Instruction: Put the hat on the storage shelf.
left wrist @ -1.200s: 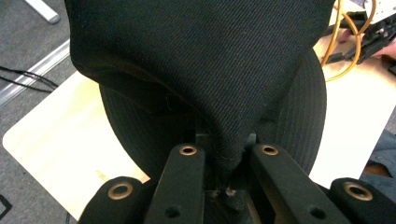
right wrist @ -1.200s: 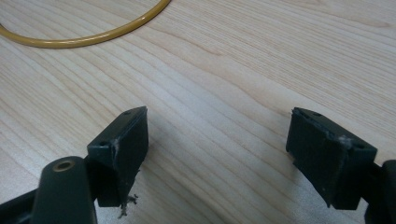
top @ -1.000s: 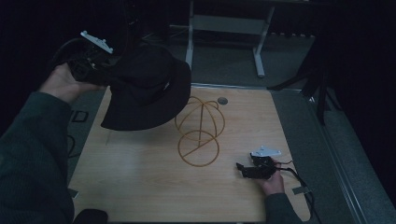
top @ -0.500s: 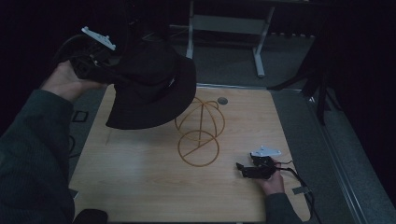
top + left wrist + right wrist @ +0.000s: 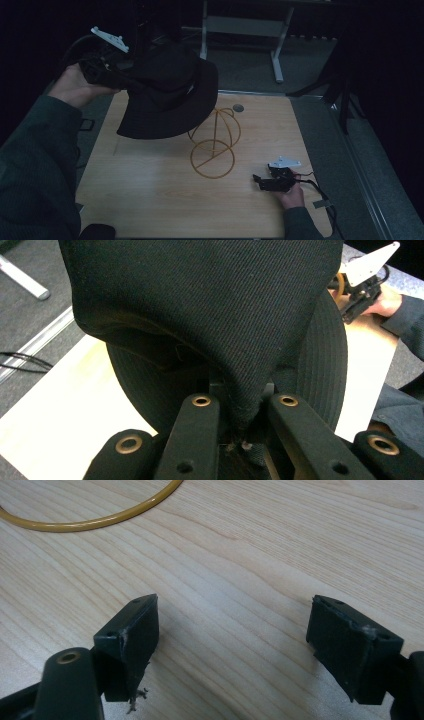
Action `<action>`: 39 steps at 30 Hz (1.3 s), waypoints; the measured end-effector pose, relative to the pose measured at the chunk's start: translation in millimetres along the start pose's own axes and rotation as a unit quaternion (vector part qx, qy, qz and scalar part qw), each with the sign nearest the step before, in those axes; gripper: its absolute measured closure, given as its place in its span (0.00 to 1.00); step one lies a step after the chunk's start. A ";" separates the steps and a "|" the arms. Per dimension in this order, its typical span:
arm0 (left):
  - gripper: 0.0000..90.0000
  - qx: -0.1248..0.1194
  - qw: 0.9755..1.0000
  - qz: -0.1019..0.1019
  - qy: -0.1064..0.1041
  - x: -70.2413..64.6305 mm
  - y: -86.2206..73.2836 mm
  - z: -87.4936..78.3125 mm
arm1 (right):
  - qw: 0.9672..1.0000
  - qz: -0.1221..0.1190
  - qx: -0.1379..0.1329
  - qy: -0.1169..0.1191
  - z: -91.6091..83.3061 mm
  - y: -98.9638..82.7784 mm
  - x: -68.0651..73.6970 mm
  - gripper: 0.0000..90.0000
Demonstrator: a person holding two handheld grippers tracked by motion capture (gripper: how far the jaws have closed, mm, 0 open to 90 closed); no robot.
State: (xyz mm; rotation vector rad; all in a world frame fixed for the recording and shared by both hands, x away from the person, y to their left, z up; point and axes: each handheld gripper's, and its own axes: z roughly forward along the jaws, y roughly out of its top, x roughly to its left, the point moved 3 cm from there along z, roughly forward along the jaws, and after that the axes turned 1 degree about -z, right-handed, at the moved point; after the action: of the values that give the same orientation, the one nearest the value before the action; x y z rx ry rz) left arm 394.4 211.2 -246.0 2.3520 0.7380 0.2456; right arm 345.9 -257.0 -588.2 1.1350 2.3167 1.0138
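The black hat (image 5: pixel 167 95) hangs in the air above the far left part of the wooden surface (image 5: pixel 150 200), with its wide brim tilted and its crown toward the far side. The left gripper (image 5: pixel 107 75) holds it: in the left gripper view a fold of the hat fabric (image 5: pixel 210 315) is pinched between the two jaws, which stand narrow around it. Just to the right of the hat and lower stands the golden wire stand (image 5: pixel 214 142), with a round ring as base lying on the surface and a rounded loop rising from it. The near right edge of the brim overlaps the top loop in the high view, so the hat seems to be beside and above the stand, not yet on it. I judge that the coming move depends on this: the stand lies to the right and below the hat, and the left hand is the nearer one. The right gripper (image 5: pixel 265 182) rests low on the surface, near right of the stand, with its jaws wide apart and holding nothing; a part of the ring (image 5: pixel 90 517) shows beyond them.
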 end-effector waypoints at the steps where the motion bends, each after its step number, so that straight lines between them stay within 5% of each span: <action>1: 0.97 0.000 1.000 0.002 0.000 -1.5 1.4 -0.1 | 1.000 0.000 0.000 0.000 0.1 0.0 0.1 0.23; 17: 0.97 0.011 0.999 0.043 -0.010 -26.3 21.8 8.5 | 1.000 0.001 0.000 0.000 -0.3 -0.1 0.3 0.23; 39: 0.97 0.012 0.997 0.065 -0.024 -45.6 40.5 26.9 | 1.000 0.001 0.000 0.000 -0.5 -0.3 0.4 0.23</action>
State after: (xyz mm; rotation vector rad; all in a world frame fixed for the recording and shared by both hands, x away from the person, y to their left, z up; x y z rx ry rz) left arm 384.2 145.7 -240.1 2.4227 0.5673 0.2360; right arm 345.2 -257.0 -588.1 1.1366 2.3172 1.0138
